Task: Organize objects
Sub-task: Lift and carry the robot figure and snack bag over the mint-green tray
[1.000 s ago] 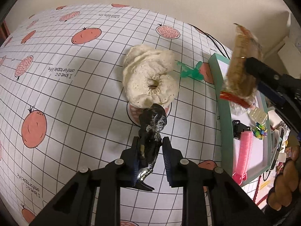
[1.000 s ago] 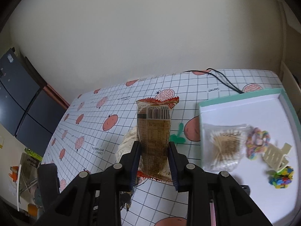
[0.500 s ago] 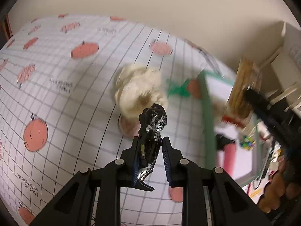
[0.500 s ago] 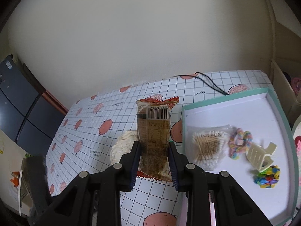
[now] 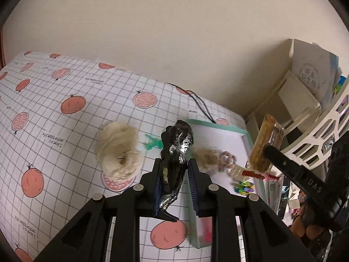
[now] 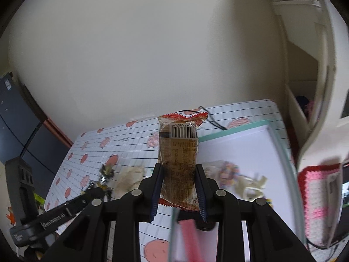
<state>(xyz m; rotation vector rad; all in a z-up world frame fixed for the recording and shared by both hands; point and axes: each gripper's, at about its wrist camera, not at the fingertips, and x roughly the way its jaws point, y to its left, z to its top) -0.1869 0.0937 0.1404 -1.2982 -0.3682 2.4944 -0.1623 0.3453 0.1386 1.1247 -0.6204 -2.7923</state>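
Left gripper (image 5: 174, 175) clamped on a black-and-silver figurine (image 5: 176, 152), held above the gridded tablecloth (image 5: 65, 131), cream scrunchie (image 5: 118, 150) left, teal-rimmed tray (image 5: 248, 139) right.

Soft, even indoor light; faint shadows. Strong fisheye bend, dark vignette at corners. Motion blur over tray (image 6: 274, 144) contents, right edge smeared. Glare on figurine (image 5: 177, 150).
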